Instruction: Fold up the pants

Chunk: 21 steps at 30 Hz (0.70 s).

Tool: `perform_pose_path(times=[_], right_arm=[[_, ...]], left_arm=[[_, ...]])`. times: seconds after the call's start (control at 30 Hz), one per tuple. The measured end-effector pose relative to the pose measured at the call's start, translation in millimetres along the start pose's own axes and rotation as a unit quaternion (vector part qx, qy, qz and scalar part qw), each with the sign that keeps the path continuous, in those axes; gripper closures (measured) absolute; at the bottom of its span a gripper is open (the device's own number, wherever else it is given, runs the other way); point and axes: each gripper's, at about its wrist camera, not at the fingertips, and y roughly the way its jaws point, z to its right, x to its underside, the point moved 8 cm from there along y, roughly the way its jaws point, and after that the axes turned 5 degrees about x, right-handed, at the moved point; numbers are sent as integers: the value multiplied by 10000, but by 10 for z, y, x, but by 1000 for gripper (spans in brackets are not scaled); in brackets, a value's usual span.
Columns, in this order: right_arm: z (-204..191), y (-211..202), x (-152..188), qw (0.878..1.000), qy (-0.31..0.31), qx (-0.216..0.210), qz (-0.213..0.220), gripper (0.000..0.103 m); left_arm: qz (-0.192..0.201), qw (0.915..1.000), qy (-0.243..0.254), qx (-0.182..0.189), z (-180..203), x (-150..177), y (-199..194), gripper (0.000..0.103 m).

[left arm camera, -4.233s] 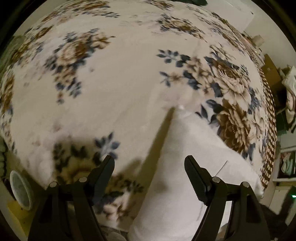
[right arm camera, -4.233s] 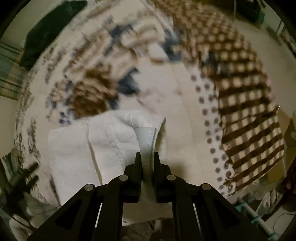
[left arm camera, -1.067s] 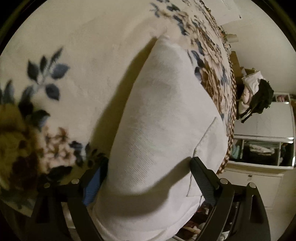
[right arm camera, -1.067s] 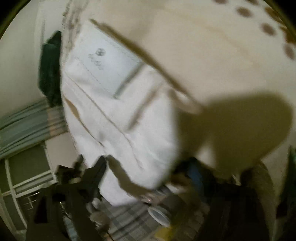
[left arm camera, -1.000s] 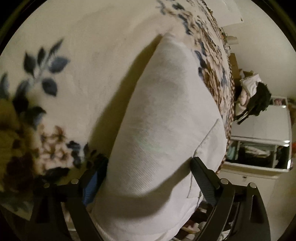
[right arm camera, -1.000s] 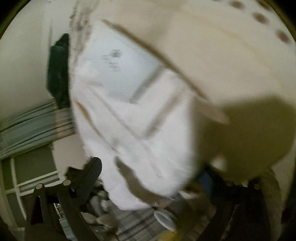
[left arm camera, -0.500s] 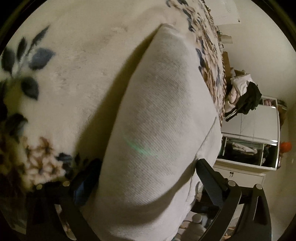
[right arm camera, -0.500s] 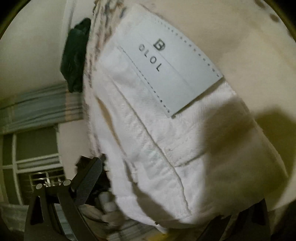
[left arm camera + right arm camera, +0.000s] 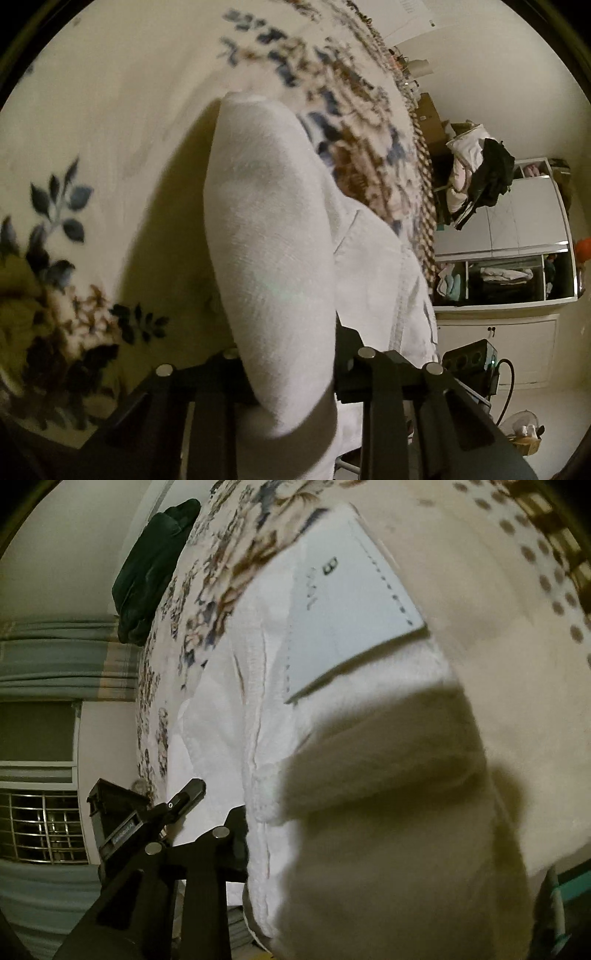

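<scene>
The folded white pants [image 9: 269,229] lie on the floral blanket [image 9: 110,122] near the bed's edge. My left gripper [image 9: 291,373] is shut on the thick folded end of the pants, the cloth bulging between its jaws. In the right wrist view the pants [image 9: 332,672] fill the middle, their waistband label [image 9: 351,613] facing up. My right gripper [image 9: 354,842] holds the waistband side; only its left finger [image 9: 229,830] shows, pressed against the cloth, and the right finger is hidden behind the fabric. The left gripper's body [image 9: 147,823] shows at the lower left.
A dark green garment [image 9: 151,565] lies at the far end of the bed. A white wardrobe [image 9: 509,258] and a heap of clothes [image 9: 476,166] stand beyond the bed. A power strip [image 9: 469,358] sits by the bed's edge. Curtains [image 9: 55,657] and a barred window [image 9: 40,823] are on the left.
My left gripper's jaws have closed from wide open onto the folded end of the pants. The right gripper has closed in on the waistband side; the label has moved farther up in view.
</scene>
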Motion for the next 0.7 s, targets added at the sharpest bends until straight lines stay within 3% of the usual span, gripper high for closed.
perform_pose_path(times=[0.2,0.37,0.53,0.7], right_arm=[[-355,-389,-125,9997,-203,-138,80,71],[-949,-655,-417,9983,-440,-320,199,71],[-1566,-652,-1055,9960,-609,-446,484,71],[-2151,-296,-1887,9927,-684,-564,822,71]], left_arm=[[185,9997,136,19,354,-130,-248,81],[410,9987,272,101,739,-511,-449,81],[614,9968,489,166,996,-1254,-512,81],[759,9948,629,247,962,-2256,-516,81]])
